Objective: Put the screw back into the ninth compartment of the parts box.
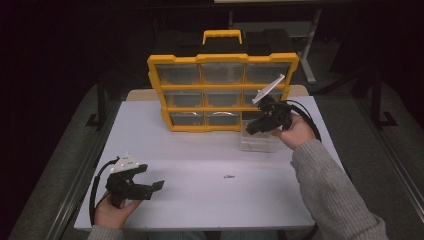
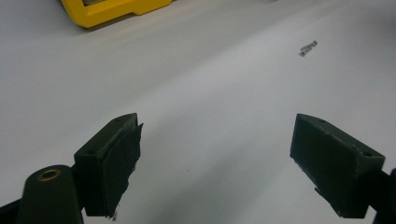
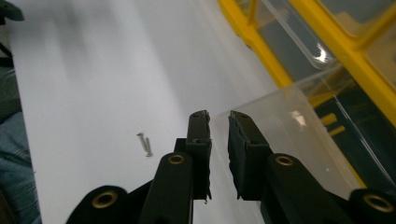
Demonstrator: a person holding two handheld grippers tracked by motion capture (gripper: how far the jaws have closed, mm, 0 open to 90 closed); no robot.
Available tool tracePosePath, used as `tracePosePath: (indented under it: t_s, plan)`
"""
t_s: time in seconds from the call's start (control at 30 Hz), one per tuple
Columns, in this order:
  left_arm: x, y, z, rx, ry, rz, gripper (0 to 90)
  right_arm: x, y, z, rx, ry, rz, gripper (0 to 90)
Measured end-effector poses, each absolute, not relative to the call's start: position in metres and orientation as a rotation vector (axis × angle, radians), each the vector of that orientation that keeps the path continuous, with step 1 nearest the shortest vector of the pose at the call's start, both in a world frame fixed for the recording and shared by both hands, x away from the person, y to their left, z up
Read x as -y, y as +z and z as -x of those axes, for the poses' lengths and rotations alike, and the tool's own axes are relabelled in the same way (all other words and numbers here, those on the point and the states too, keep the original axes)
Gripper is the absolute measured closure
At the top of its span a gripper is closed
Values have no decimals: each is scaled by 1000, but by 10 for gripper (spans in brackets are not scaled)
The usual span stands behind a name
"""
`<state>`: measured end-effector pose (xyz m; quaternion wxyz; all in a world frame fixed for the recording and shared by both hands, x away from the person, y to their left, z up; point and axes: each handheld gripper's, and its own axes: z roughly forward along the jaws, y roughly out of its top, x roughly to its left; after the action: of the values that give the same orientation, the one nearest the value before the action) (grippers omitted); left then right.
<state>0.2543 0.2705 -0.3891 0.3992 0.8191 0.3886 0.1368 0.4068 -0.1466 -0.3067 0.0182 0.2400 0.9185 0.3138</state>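
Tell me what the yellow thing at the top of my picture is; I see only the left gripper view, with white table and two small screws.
Observer: A yellow organizer with clear drawers, standing upright at the far side of the table.
Operator: Where is the right tool?
Observer: The right tool hovers at a clear drawer that sits out on the table, before the organizer's lower right slot.
Operator: Is it gripping anything?
Observer: No. In the right gripper view its jaws stand slightly apart with nothing between them.
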Motion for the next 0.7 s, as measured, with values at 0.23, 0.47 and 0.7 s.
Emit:
tracePosePath:
  t_s: [0.23,0.47,0.7]
  plan:
    - [-271,-388,-254,-977,347,-2086,156,130,-309,-390,-2887,980,-643,737]
    - [-271,-389,-255,-968,350,-2089,156,119,-329,-380,-2933,974,-611,728]
    - [-270,-390,-255,-972,343,-2092,156,105,-359,-372,-2997,926,-600,721]
